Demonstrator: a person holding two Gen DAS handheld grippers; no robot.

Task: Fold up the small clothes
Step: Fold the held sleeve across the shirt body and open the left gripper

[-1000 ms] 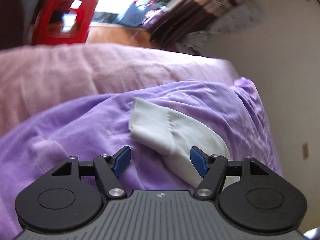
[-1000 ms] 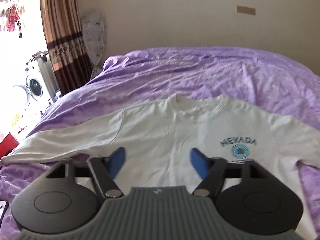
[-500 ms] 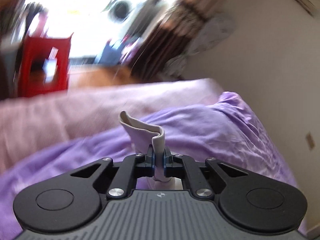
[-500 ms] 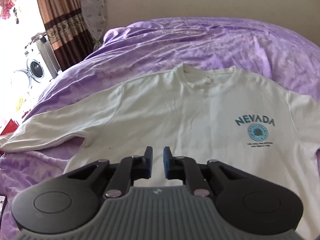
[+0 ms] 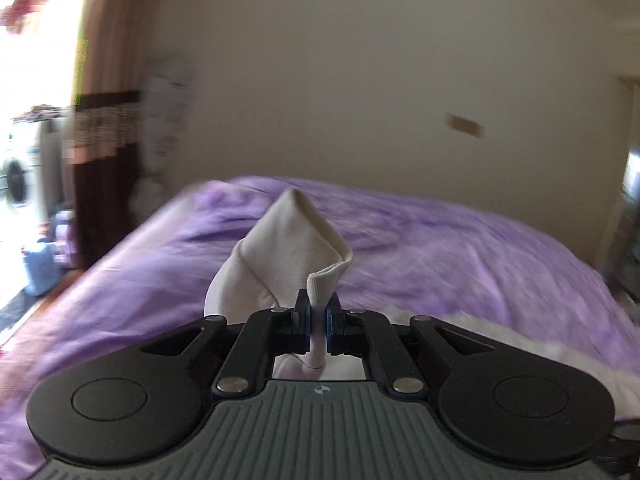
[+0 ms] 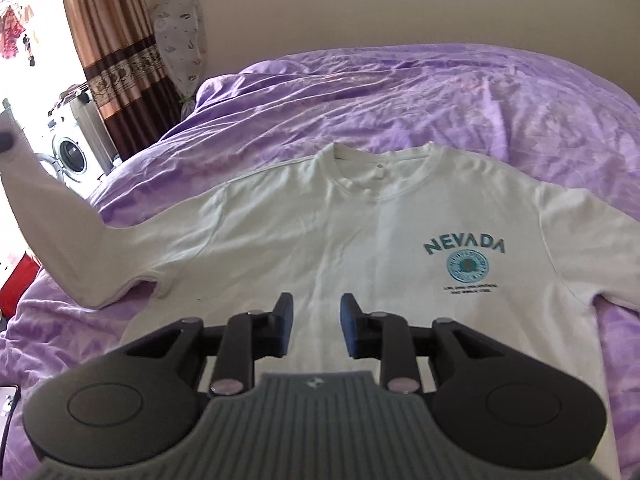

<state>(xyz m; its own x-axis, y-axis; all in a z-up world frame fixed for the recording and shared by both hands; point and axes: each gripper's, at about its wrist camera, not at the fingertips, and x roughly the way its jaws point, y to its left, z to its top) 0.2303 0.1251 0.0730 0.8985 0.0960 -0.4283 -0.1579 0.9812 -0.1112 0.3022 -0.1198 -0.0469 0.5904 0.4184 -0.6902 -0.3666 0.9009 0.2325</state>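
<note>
A white long-sleeved shirt [image 6: 360, 240] with a teal NEVADA print lies face up on the purple bedspread [image 6: 440, 92]. My left gripper [image 5: 318, 322] is shut on the cuff of the shirt's left sleeve [image 5: 292, 248] and holds it up off the bed. In the right wrist view that sleeve [image 6: 48, 220] rises at the left edge. My right gripper [image 6: 316, 320] is partly open and empty, just above the shirt's lower middle.
A brown curtain [image 6: 116, 52], a washing machine [image 6: 68, 152] and a red stool [image 6: 16, 276] stand to the left of the bed. A beige wall [image 6: 360, 0] runs behind the bed. A phone corner [image 6: 8, 400] lies at the lower left.
My left gripper shut on the sleeve cuff, lifted it and swung right toward the bed's middle. My right gripper narrowed almost shut, then opened partly, moving lower over the shirt.
</note>
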